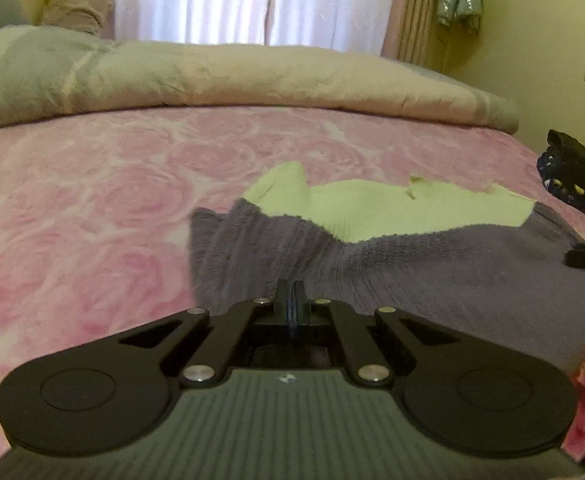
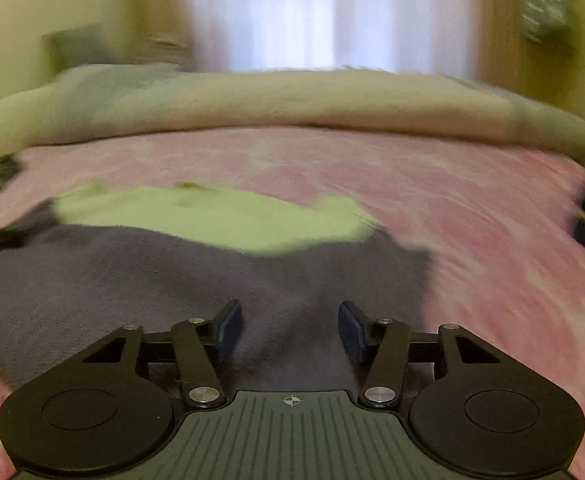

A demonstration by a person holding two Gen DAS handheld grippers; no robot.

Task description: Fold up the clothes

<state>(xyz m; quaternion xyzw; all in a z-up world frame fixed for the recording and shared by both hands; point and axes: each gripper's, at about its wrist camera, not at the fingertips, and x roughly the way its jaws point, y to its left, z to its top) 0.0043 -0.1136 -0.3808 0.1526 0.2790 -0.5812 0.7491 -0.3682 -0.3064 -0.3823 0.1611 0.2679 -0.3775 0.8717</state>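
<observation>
A knitted garment lies spread on the bed, its near part grey-purple [image 1: 432, 272] and its far part light green [image 1: 372, 208]. My left gripper [image 1: 292, 296] is shut on the near left edge of the grey part, and ridges of the fabric run in toward its closed fingers. In the blurred right wrist view the same grey-purple part [image 2: 132, 280] and green part [image 2: 212, 216] show. My right gripper [image 2: 290, 328] is open over the near right part of the grey fabric, which lies between and below the pads [image 2: 228, 328] without being pinched.
The bed has a pink rose-patterned blanket [image 1: 92, 220]. A rolled beige and grey-green duvet [image 1: 232, 76] lies across its far side below white curtains [image 1: 232, 0]. Dark clothing [image 1: 572, 176] sits at the bed's right edge. Yellow walls stand on both sides.
</observation>
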